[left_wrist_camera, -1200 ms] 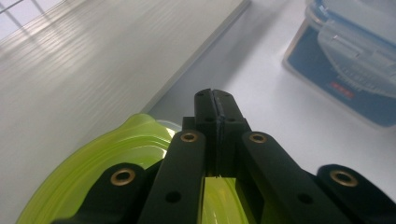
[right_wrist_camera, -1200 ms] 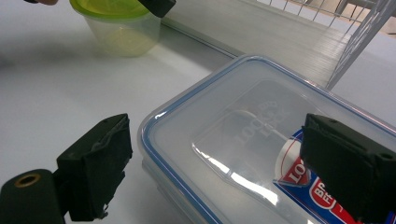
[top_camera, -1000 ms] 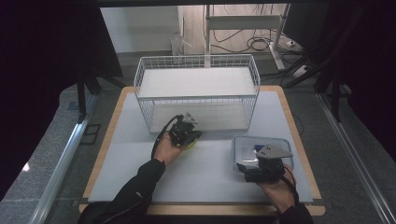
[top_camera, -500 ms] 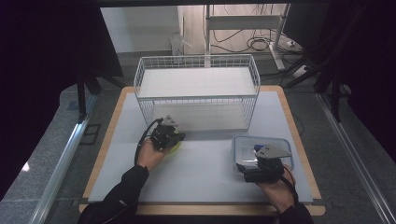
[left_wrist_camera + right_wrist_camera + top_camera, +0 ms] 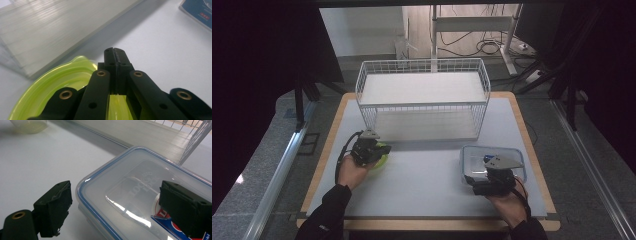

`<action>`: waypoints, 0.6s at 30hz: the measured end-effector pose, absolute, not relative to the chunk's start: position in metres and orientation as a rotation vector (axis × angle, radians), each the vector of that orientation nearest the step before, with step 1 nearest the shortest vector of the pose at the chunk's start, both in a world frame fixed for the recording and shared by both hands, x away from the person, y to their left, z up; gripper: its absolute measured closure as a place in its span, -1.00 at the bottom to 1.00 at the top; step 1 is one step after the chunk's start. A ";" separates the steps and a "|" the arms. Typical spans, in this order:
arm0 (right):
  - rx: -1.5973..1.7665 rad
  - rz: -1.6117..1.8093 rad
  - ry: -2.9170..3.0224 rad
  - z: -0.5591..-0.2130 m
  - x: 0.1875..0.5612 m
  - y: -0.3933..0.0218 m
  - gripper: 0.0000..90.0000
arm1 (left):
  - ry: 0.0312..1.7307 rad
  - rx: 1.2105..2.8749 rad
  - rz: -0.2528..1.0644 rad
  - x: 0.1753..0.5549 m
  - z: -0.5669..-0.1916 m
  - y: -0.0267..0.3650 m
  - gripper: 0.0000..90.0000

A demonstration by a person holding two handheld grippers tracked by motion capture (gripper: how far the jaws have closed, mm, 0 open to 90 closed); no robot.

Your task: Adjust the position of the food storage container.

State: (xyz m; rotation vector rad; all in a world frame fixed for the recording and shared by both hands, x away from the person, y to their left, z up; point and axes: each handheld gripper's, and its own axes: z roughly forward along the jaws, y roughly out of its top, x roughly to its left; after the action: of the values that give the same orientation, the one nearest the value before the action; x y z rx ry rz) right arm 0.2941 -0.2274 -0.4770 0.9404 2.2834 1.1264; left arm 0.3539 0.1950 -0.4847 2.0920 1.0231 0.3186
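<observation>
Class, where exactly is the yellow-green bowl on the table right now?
In the high view the yellow-green bowl sits left of centre on the white table, just before the wire basket, under the left gripper.

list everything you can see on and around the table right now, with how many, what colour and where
Wire basket: one, white, far middle of the table.
Bowl: one, lime green, near left, just in front of the basket.
Food container: one, clear with a blue-edged lid, near right.
Table: one, white top with a wooden edge.
Cables: several, dark, on the floor behind the table.
Left tongs: one, black, shut on the bowl's rim.
Right tongs: one, black, open, one jaw over the container's lid and one beside its corner.
Hands: two, one holding each pair of tongs.
</observation>
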 end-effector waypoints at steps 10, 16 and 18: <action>0.940 1.122 2.282 -0.477 0.294 -0.227 -0.74 | 0.999 2.067 0.332 0.348 -0.481 0.200 1.00; 0.938 1.125 2.284 -0.477 0.294 -0.227 -0.74 | 0.992 2.121 0.308 0.357 -0.492 0.181 1.00; 0.938 1.125 2.284 -0.477 0.294 -0.228 -0.74 | 1.009 2.137 0.322 0.356 -0.490 0.182 1.00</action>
State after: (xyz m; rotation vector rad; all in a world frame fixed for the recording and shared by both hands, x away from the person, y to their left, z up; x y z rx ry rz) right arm 0.2944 -0.2277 -0.4770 0.9381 2.2837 1.1254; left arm 0.3559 0.1818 -0.4902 2.1366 1.0091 0.3224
